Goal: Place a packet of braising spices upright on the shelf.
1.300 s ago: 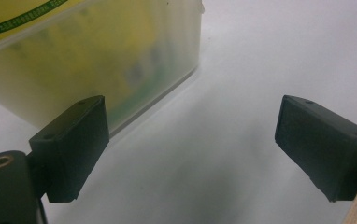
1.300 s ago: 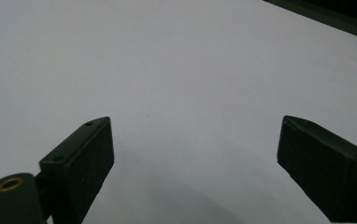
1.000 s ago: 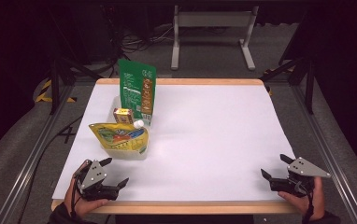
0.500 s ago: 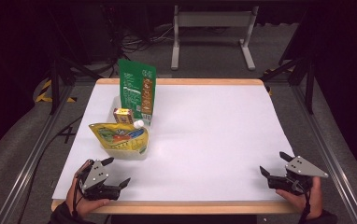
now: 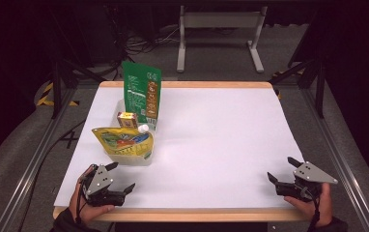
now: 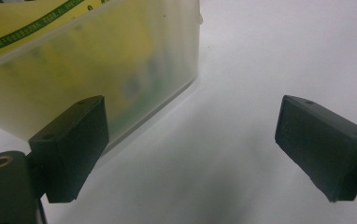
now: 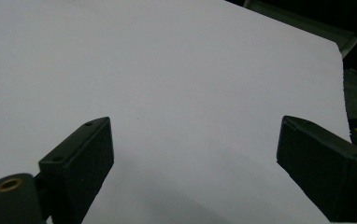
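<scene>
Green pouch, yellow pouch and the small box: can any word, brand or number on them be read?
Green pouch: white print and a picture strip, too small to read.
Yellow pouch: colourful graphic, text blurred; in the left gripper view a green line of print on its yellow top is out of focus.
Small box: label illegible.
No text reads clearly.

My left gripper (image 5: 121,177) sits at the lower left of the high view, held in my left hand (image 5: 87,205), its jaws spread wide and pointing toward the upper right of the frame. My right gripper (image 5: 281,169) sits at the lower right, gripped by my right hand (image 5: 315,209), jaws wide apart and aimed toward the upper left. Both forearms enter from the bottom edge, well apart.
</scene>
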`<act>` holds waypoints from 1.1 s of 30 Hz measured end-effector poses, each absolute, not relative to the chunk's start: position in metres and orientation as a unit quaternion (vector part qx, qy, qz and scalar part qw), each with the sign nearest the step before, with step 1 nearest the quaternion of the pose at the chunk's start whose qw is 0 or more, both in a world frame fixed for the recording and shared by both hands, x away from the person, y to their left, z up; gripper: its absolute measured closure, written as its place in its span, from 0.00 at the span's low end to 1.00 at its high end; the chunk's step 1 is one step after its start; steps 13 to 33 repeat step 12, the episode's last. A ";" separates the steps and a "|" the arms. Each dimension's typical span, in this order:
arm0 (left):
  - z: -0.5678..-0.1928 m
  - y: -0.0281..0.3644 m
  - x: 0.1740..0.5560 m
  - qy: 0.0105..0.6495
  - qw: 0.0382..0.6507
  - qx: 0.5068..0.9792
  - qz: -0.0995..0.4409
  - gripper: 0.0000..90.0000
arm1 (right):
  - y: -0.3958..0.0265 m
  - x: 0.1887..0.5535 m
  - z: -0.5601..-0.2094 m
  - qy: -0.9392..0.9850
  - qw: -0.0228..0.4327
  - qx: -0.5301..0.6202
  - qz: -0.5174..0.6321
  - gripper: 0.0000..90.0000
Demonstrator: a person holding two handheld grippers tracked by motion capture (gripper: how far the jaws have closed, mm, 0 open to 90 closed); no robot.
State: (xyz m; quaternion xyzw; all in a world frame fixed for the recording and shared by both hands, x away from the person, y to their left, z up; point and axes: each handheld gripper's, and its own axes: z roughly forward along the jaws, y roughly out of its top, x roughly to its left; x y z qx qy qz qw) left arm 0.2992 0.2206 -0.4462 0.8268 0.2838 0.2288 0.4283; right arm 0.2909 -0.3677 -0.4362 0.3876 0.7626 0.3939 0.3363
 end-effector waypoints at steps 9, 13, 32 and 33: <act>-0.446 0.218 0.301 0.283 0.430 0.827 0.227 0.12 | -0.363 0.292 -0.434 0.763 0.344 0.382 0.393 0.13; -0.446 0.219 0.301 0.284 0.432 0.826 0.225 0.12 | -0.363 0.292 -0.433 0.761 0.348 0.378 0.397 0.13; -0.446 0.219 0.301 0.284 0.432 0.826 0.225 0.12 | -0.363 0.292 -0.433 0.761 0.348 0.378 0.397 0.13; -0.446 0.219 0.301 0.284 0.432 0.826 0.225 0.12 | -0.363 0.292 -0.433 0.761 0.348 0.378 0.397 0.13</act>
